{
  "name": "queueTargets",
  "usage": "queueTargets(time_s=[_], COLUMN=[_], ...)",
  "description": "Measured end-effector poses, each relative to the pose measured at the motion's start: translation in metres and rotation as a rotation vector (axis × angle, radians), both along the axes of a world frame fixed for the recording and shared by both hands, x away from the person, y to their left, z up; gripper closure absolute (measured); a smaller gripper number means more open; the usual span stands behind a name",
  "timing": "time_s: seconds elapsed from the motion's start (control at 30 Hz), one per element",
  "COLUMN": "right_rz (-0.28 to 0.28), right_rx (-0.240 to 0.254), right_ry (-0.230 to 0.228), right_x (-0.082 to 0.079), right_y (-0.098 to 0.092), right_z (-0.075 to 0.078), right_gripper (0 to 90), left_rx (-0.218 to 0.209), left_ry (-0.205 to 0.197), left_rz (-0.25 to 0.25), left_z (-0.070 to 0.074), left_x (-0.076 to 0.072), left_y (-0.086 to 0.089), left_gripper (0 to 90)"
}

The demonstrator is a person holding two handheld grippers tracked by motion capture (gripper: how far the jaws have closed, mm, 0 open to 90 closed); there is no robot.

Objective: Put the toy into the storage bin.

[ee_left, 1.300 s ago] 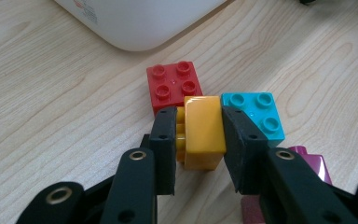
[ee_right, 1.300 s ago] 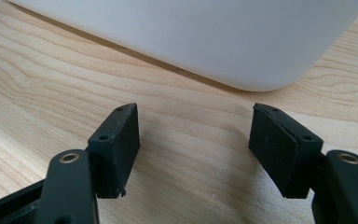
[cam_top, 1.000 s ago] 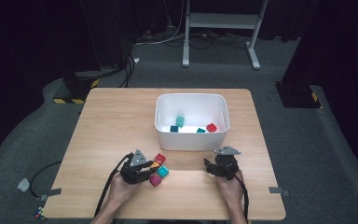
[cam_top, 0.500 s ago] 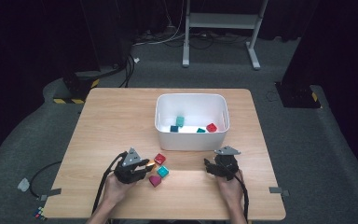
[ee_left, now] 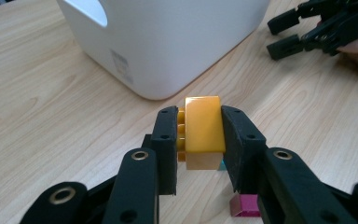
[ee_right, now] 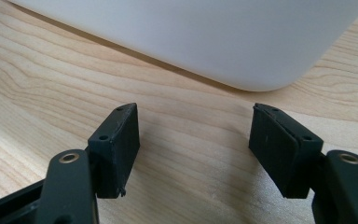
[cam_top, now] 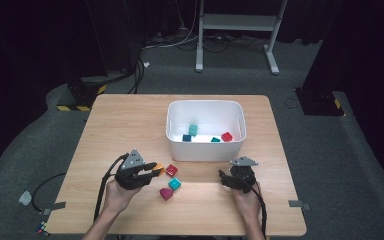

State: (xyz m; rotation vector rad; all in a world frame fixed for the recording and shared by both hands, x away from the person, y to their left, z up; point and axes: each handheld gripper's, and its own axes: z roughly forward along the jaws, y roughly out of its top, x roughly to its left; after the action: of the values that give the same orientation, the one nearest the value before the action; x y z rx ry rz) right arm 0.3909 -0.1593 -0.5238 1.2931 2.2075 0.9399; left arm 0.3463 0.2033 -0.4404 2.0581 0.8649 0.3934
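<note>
Left gripper (ee_left: 199, 140) is clamped on an orange block (ee_left: 204, 125) — in my left gripper view both black jaws press its sides, studs facing the left jaw, and the block sits lifted off the wood at the centre of the frame. From the high view I see that gripper (cam_top: 152, 170) at lower left of centre, the orange block (cam_top: 158, 170) at its tip. Just right of it on the table (cam_top: 120, 125) lie a red block (cam_top: 171, 170), a teal block (cam_top: 174, 184) and a magenta block (cam_top: 166, 194), close together. Right gripper (ee_right: 193, 149) hangs with jaws wide apart over bare wood — nothing between them — at lower right of centre in the high view (cam_top: 226, 179). A white bin (cam_top: 205, 150) stands at mid-frame, holding teal blocks (cam_top: 193, 129) and another red one (cam_top: 227, 136).
</note>
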Motion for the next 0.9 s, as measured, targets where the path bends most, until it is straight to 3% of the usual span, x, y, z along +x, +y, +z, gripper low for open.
queueTargets(time_s=[0.47, 0.9], right_rz=[0.001, -0.002], right_rx=[0.0, -0.001], right_ry=[0.0, 0.002], right_x=[0.0, 0.0], right_y=[0.0, 0.0], right_z=[0.0, 0.0], right_gripper=[33.0, 32.5], left_rx=[-0.084, -0.125], left_ry=[0.01, 0.004], left_rz=[-0.018, -0.047], left_z=[0.043, 0.079], left_x=[0.018, 0.051], left_y=[-0.001, -0.015], left_gripper=[67.7, 67.8])
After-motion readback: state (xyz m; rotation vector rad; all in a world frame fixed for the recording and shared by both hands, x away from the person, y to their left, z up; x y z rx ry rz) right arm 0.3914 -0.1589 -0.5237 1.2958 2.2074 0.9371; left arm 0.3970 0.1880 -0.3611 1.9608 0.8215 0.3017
